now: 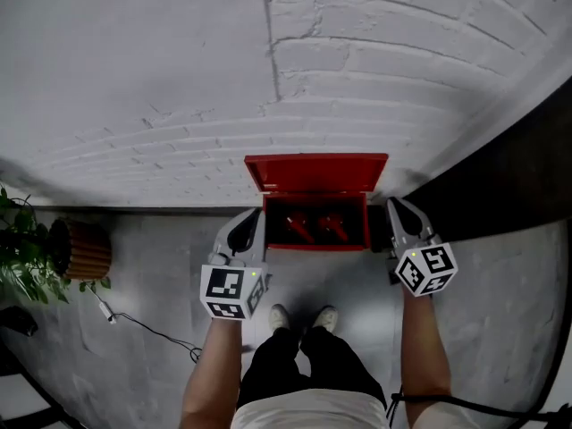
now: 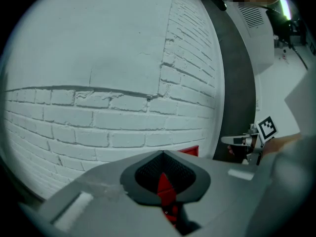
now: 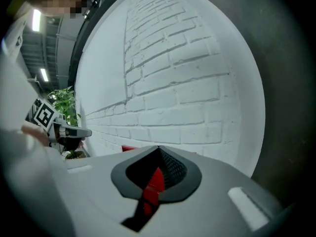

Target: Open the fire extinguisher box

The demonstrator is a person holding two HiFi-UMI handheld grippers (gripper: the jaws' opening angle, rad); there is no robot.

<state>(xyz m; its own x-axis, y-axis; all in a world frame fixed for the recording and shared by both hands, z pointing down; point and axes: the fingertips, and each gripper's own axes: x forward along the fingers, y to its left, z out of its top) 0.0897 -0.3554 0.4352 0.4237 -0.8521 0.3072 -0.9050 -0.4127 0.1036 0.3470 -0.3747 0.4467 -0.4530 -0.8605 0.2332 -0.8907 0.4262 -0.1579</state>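
Down on the grey floor (image 1: 152, 266), the red fire extinguisher box (image 1: 317, 247) stood against the white brick wall (image 1: 179, 79), its lid (image 1: 316, 172) already swung up and leaning back on the bricks. Two red extinguishers (image 1: 315, 227) lay side by side inside. The left gripper (image 1: 243, 238) hovered just beside the box's left wall, and its own view showed the jaws brought together, tips meeting, with nothing clamped between them (image 2: 163, 154). The right gripper (image 1: 399, 217) sat just beside the box's right wall, jaws likewise closed and empty (image 3: 158, 148). A leafy plant (image 1: 20, 257) in a wicker pot (image 1: 85, 248) stood well off to the left, a thin cable (image 1: 143, 327) trailing across the floor near it
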